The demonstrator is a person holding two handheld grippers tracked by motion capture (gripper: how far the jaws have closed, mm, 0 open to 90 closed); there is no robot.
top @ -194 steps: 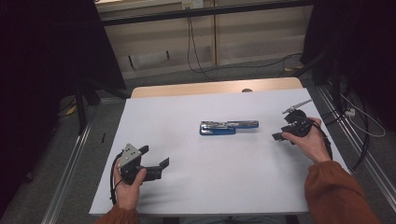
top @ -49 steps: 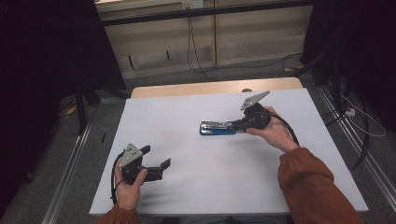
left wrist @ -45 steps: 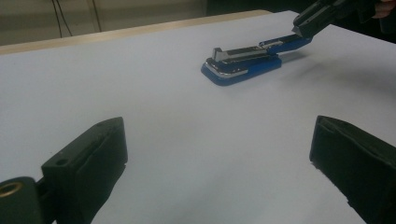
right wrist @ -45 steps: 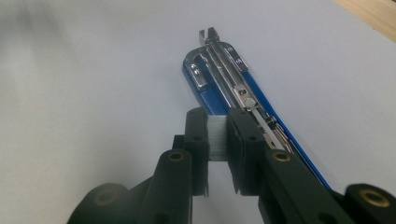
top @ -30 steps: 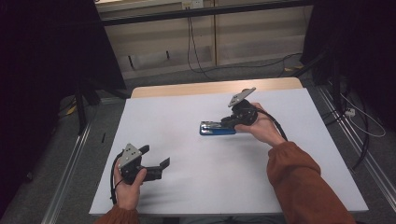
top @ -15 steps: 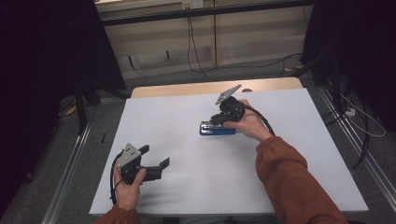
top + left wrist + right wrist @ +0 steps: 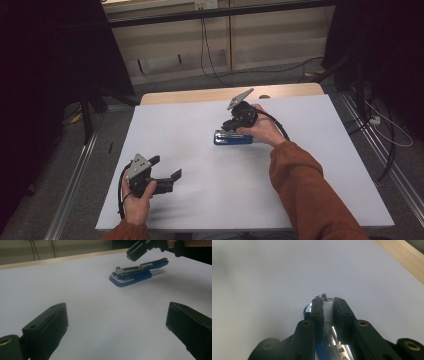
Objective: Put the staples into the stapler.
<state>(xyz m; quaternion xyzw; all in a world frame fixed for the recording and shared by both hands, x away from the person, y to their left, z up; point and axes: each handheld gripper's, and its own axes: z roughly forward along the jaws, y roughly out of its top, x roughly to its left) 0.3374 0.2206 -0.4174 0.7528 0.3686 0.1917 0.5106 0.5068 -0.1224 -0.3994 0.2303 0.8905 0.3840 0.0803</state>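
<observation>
Blue stapler [image 7: 233, 138] lies mid-worktop [image 7: 200, 210], long axis left-right, directly under right gripper [image 7: 328, 305], which pinches a staple strip [image 7: 327, 312]; left gripper [image 7: 167, 176] gapes wide, well apart.

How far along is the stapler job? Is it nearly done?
Partly. Done: the blue stapler lies open on the white table, its silver tray bared. In hand: the right tool is shut on a pale ribbed strip, probably staples, just above the stapler's front end. Left: probably laying the strip in the tray and closing the top. The left tool rests open, apart.
</observation>
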